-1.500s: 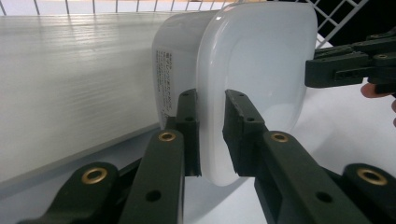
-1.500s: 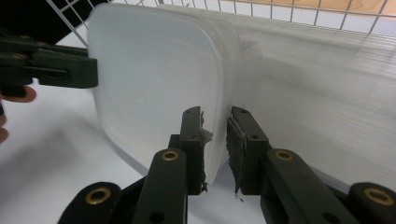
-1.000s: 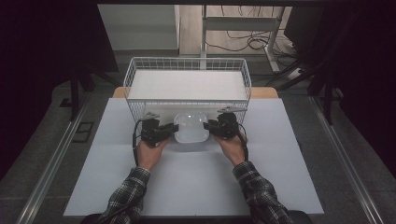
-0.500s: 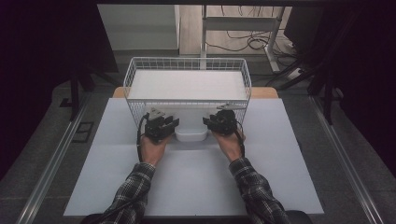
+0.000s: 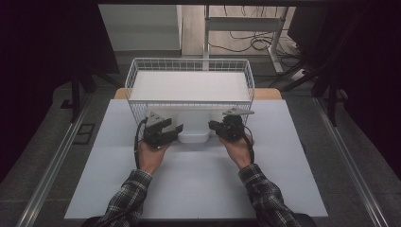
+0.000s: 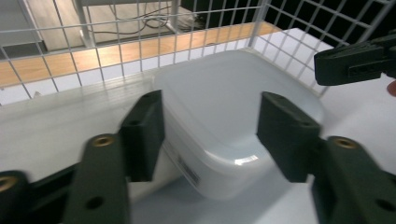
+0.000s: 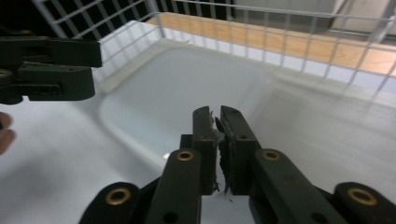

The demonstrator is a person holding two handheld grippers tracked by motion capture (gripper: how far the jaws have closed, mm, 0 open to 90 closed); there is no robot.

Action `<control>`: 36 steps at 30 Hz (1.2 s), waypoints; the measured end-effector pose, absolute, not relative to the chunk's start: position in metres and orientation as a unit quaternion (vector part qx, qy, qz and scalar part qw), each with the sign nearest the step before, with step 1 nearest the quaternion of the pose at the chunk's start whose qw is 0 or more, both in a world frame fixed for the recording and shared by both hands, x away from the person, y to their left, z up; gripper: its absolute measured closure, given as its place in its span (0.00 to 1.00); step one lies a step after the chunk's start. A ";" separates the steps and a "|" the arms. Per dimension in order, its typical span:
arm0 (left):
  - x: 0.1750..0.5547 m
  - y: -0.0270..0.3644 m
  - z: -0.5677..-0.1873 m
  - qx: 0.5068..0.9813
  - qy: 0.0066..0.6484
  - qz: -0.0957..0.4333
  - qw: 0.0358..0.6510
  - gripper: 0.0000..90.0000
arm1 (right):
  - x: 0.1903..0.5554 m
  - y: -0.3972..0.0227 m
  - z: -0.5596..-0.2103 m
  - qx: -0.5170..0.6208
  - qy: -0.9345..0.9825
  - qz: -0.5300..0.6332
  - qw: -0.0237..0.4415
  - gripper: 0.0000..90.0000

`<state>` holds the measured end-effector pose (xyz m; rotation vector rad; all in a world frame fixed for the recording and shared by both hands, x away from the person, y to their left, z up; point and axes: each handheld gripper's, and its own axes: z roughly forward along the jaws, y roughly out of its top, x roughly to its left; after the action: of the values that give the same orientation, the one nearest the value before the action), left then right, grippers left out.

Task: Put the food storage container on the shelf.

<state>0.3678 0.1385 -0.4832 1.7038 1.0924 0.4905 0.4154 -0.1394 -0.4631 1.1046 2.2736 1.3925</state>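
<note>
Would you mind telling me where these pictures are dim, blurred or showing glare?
High view: surroundings nearly black, only the white table and white wire basket lit. Left gripper view: the black jaws close up are soft, and a small glare spot sits on the translucent white plastic container. Right gripper view: the container's rim glints faintly, and the basket behind is blurred.

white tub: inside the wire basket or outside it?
Outside. The white tub sits on the table, against the wire basket's near wall, between the left gripper and right gripper.
</note>
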 end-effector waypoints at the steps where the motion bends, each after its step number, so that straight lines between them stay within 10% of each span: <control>1: 0.363 0.140 -0.483 0.707 0.451 0.197 0.509 0.40 | 0.413 -0.140 -0.463 0.377 0.782 0.481 0.123 0.96; 14: 0.309 0.153 -0.494 0.727 0.441 0.154 0.504 0.09 | 0.376 -0.131 -0.462 0.329 0.803 0.486 0.101 0.99; 36: 0.249 0.169 -0.518 0.754 0.415 0.199 0.468 0.03 | 0.396 -0.089 -0.499 0.295 0.848 0.427 0.108 0.99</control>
<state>0.2492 0.1687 -0.5175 1.8499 1.0176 0.4890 0.3963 -0.0889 -0.4986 0.8676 2.4951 1.2580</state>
